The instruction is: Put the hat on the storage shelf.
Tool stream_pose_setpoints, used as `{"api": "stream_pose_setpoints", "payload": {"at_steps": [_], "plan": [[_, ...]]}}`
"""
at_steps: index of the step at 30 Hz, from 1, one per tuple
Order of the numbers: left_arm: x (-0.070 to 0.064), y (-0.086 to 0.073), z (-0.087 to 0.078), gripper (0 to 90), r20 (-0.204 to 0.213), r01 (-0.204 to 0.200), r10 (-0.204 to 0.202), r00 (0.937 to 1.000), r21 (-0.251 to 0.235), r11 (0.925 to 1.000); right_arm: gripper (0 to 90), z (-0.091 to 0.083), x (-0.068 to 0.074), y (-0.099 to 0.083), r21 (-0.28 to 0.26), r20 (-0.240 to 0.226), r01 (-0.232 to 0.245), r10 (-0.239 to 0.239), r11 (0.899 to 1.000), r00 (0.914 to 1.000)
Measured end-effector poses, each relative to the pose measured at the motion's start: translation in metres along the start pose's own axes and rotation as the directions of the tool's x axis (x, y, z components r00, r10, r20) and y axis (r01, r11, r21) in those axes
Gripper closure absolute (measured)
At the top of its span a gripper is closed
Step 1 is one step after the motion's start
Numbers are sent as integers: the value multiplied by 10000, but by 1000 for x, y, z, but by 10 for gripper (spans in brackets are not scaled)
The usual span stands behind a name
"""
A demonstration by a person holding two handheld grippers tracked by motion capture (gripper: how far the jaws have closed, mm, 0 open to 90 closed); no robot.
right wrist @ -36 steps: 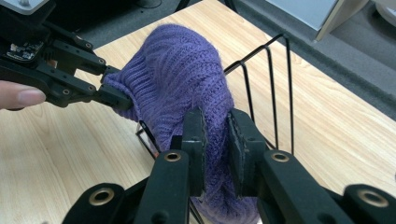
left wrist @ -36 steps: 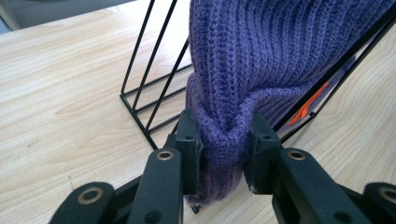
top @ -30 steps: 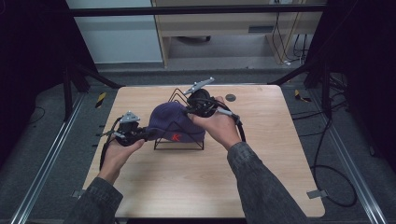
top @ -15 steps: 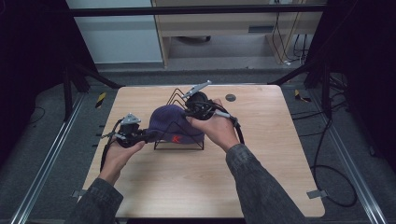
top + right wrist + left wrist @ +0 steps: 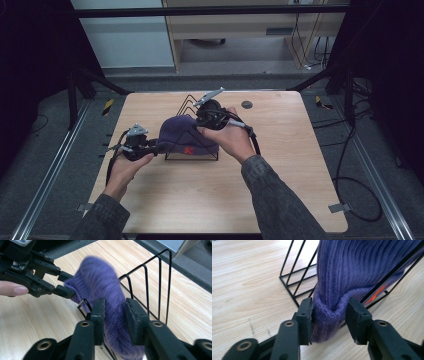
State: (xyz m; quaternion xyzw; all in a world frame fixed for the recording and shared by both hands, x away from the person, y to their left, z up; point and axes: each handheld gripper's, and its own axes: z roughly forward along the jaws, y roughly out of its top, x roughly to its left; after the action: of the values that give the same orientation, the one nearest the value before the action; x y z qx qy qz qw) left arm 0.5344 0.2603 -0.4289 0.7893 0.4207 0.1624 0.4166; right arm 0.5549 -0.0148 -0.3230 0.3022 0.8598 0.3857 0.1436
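Note:
A purple knit beanie [image 5: 182, 134] with an orange mark hangs over a black wire rack [image 5: 192, 152] in the middle of the table. My left gripper [image 5: 156, 147] is shut on the beanie's folded cuff [image 5: 329, 312] at its left end, low beside the rack. My right gripper [image 5: 199, 126] is shut on the beanie's ribbed body [image 5: 113, 315] from the far right side, above the rack wires [image 5: 160, 287]. In the right gripper view the left gripper [image 5: 65, 285] pinches the far end of the beanie [image 5: 97, 275].
The wooden table [image 5: 280, 200] has a small dark round disc [image 5: 246, 104] near its far edge. Black cables [image 5: 350, 185] trail off the right side. Metal frame rails [image 5: 45, 170] run along the left.
Both grippers have moved the beanie slightly left and lower over the rack. The right gripper has dropped closer to the rack top.

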Motion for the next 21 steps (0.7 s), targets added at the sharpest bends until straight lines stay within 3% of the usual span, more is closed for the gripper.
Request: {"api": "stream_pose_setpoints", "payload": {"at_steps": [12,21], "plan": [[0,-7,-23,420,-622,154,-191,9979,-600,9981,625,-10,3,9,-338,112,94,-90,9994,9999],[0,-25,-26,262,-1106,406,-444,9929,-371,9985,562,-21,5,14,-430,197,169,-160,9989,9997]]}}
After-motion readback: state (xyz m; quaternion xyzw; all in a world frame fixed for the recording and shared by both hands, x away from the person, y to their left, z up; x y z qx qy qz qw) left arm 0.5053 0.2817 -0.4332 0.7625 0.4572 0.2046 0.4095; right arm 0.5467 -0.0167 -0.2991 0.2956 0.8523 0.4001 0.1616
